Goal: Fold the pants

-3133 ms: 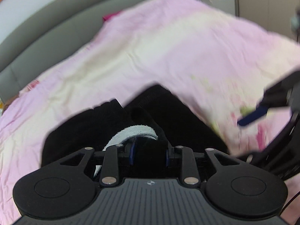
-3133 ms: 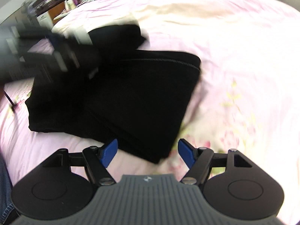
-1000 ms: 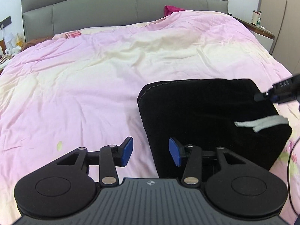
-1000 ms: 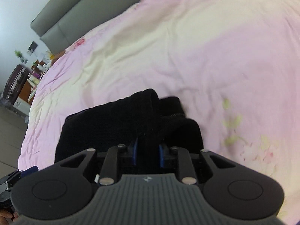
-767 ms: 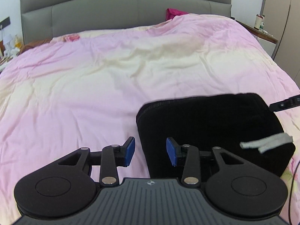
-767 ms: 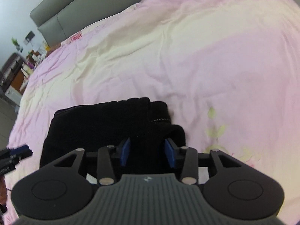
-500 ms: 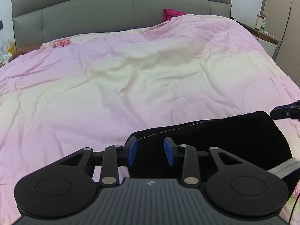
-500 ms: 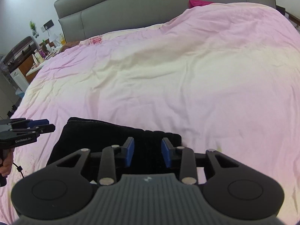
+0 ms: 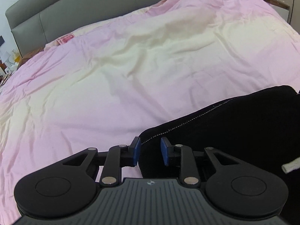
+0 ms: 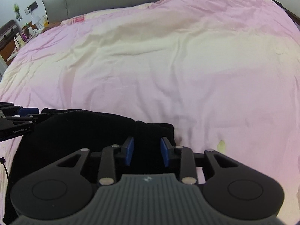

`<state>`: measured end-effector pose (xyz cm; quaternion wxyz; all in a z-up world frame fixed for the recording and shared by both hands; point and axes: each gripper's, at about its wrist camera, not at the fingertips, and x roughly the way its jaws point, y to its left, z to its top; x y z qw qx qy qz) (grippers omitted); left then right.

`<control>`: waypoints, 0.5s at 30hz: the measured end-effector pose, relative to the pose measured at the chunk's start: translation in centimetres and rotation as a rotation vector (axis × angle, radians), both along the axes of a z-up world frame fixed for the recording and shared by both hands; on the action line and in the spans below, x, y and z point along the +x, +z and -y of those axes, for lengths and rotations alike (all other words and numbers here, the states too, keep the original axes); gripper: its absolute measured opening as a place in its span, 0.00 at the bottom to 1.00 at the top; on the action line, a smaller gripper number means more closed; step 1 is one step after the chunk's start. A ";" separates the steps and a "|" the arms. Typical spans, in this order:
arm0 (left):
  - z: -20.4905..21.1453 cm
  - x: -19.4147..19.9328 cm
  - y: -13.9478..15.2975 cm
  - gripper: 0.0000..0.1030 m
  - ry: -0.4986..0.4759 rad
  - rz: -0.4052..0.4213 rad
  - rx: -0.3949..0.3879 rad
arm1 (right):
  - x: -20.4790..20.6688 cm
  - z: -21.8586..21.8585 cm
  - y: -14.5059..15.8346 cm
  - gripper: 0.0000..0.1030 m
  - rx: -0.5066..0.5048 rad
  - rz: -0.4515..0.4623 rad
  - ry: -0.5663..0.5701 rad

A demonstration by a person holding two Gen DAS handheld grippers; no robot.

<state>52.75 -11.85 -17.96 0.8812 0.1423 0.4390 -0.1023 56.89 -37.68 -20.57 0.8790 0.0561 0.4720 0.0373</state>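
**A:** Starting with the left wrist view: where are the pants [image 9: 234,131] sitting?

**B:** They are lying folded on the pink bedcover [image 9: 131,75], filling the space to the right of the jaws. The stitched corner is poking in between the two blue pads [image 9: 135,151]. The left gripper [image 9: 150,151] is standing released, with a clear gap on each side of the cloth.

**A:** How should that step go?

**B:** I am judging that the bundle is nearly done, so the gripper should be backing straight away from the corner without dragging it, or the fold could open.

**A:** Anything hard to read there?

**B:** The pale strip [image 9: 291,166] at the right edge is being cut off; I am guessing it is a drawstring. The bundle's near edge is hiding under the gripper body.

**A:** And the right wrist view?

**B:** The right gripper [image 10: 146,151] is also standing apart, with a raised ridge of the pants [image 10: 75,131] lying between and just ahead of its pads, not pinched. The other gripper [image 10: 17,121] is showing far left of the jaws, at the bundle's far corner. How many layers the bundle is holding, I cannot tell.
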 end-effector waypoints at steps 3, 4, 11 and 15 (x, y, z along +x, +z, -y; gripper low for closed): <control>-0.4 -3.9 2.2 0.30 -0.044 0.037 -0.064 | -3.6 0.0 2.6 0.24 0.016 0.063 0.009; -0.3 -5.3 2.5 0.30 -0.055 0.038 -0.081 | -5.0 -0.2 3.1 0.24 0.010 0.078 0.016; 0.4 -11.2 -0.9 0.30 -0.096 -0.050 -0.065 | -13.0 -1.2 1.2 0.23 -0.014 0.077 0.022; 0.3 -11.1 -2.2 0.34 -0.095 -0.085 -0.036 | -14.7 -0.2 -2.6 0.23 0.039 0.026 -0.045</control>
